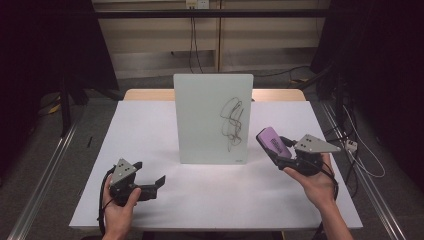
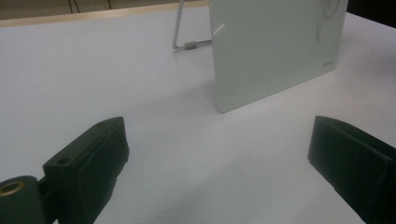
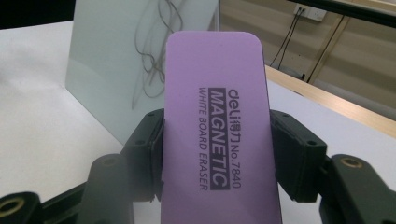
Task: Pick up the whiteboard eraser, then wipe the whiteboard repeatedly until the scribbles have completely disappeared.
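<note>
A wide white rectangular table (image 1: 200,200) carries everything, and near its middle a tall pale glass whiteboard (image 1: 205,120) stands upright on a thin bent wire stand (image 2: 180,32), its long axis vertical and its face turned toward the person. A loose black marker scribble (image 1: 233,122) sits on the right half of that face. To the right of the board's lower corner, the person's right hand (image 1: 312,182) holds the right gripper (image 1: 280,152) above the table, its jaws clamped on the two long sides of a purple, round-cornered oblong magnetic whiteboard eraser (image 3: 217,140). In the high view the eraser (image 1: 272,141) lies with its long axis running from the gripper up and to the left, its free end pointing at the board and close to the board's right edge, though whether it touches cannot be told. In the right gripper view the printed purple back faces the camera and the eraser's far end reaches in front of the scribble (image 3: 156,70). The left gripper (image 1: 152,186), in the left hand (image 1: 120,210), rests low over the table's front left, well apart from the board, with its jaws spread wide and holding nothing.
</note>
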Available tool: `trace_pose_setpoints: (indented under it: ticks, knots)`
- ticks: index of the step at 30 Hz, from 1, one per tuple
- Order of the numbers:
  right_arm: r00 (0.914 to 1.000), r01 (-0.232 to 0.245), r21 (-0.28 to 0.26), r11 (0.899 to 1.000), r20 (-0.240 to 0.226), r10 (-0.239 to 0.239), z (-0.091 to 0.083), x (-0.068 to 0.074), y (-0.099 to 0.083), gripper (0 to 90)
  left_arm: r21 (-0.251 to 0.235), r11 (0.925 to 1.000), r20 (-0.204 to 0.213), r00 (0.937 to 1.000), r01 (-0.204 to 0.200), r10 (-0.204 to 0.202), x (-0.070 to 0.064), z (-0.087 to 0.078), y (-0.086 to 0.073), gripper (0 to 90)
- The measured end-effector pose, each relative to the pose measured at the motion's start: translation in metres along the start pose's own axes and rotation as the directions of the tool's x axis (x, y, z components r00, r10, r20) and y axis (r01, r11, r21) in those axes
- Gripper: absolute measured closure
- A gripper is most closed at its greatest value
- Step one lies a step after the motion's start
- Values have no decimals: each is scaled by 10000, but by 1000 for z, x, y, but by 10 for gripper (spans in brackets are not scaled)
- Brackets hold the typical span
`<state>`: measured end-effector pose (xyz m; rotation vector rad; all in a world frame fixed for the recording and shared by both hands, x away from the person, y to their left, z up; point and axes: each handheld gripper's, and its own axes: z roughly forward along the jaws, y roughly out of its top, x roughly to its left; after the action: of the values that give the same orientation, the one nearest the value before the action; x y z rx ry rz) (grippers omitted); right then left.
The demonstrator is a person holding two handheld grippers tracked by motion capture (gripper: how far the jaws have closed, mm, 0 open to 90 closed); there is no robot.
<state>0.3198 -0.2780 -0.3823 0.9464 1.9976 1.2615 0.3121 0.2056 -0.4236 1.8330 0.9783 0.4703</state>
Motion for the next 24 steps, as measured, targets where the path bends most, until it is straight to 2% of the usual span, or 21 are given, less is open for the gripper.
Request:
trace_pose_setpoints:
  ticks: [5, 8, 13, 14, 15, 18, 20, 22, 24]
  knots:
    - [9995, 217, -130, 9997, -244, -220, 0, 6, 7, 413, 51, 10000, -52, 10000, 17, -17, 2, 0, 0, 50]
    - [9976, 568, -188, 9982, -377, -575, 1, 15, 15, 414, 46, 10000, -1, 10000, -25, 25, 1, 1, 0, 50]
    - [9967, 514, -452, 9977, -598, -540, 1, 19, 24, 414, 172, 9998, 20, 10000, 30, -31, 2, 2, -1, 54]
    - [9955, 749, -540, 9957, -535, -778, 1, 22, 30, 414, 217, 9997, 38, 10000, 70, -71, 3, 2, -2, 55]
    - [9955, 749, -540, 9957, -535, -778, 1, 22, 30, 414, 211, 9996, 67, 9998, 183, -185, 3, 2, -3, 55]
    - [9929, 1143, -651, 9913, -260, -1162, 4, 26, 38, 414, 200, 9996, 30, 9998, 176, -177, 4, 0, -3, 54]
    - [9914, 1267, -826, 9885, -237, -1291, 9, 26, 42, 414, 176, 9998, 52, 9999, 95, -96, 3, -1, -3, 53]
    - [9890, 1423, -745, 9870, -303, -1448, 17, 28, 46, 414, 203, 9997, 9, 9999, -114, 114, 2, -2, -2, 53]
    - [9860, 1602, -752, 9842, -339, -1631, 23, 30, 51, 414, 196, 9997, 36, 9999, -153, 152, 1, -2, -2, 52]
